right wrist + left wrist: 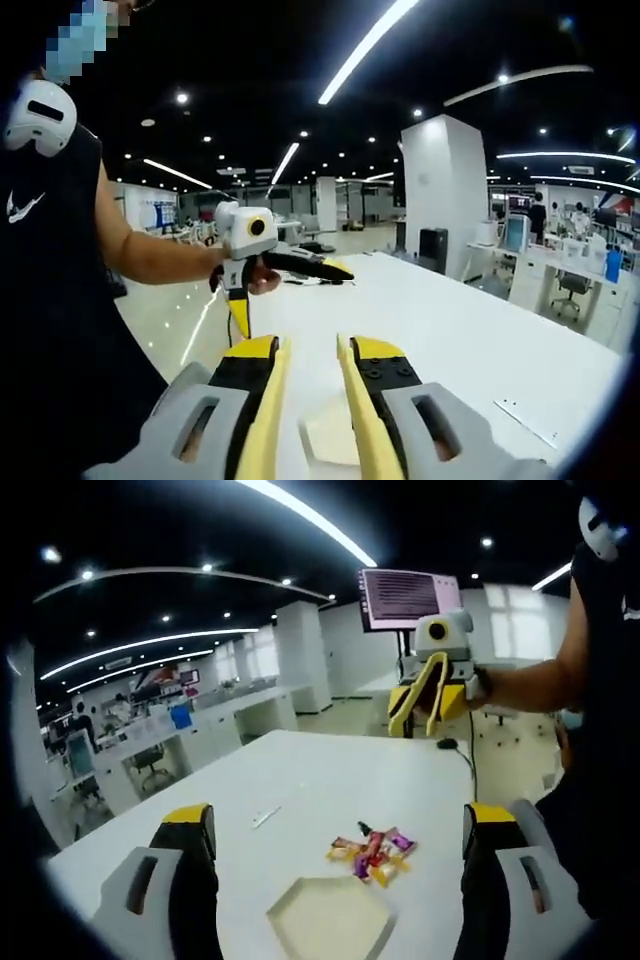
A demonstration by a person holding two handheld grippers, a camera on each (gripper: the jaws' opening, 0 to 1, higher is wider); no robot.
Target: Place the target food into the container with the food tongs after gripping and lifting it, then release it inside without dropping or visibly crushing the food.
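The left tongs (335,845) hang spread wide above the white bench (330,770), where wrapped sweets (373,856) lie just beside a pale tray (330,920). The right tongs (311,365) hover over the tray (330,432), jaws a narrow gap apart, pinching nothing.

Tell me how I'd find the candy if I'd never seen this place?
Find the big white table. In the left gripper view, near its close edge, lies a pale six-sided tray. Just beyond the tray sits the candy pile: small bright wrappers in purple, yellow and red, the only colourful thing on the tabletop.
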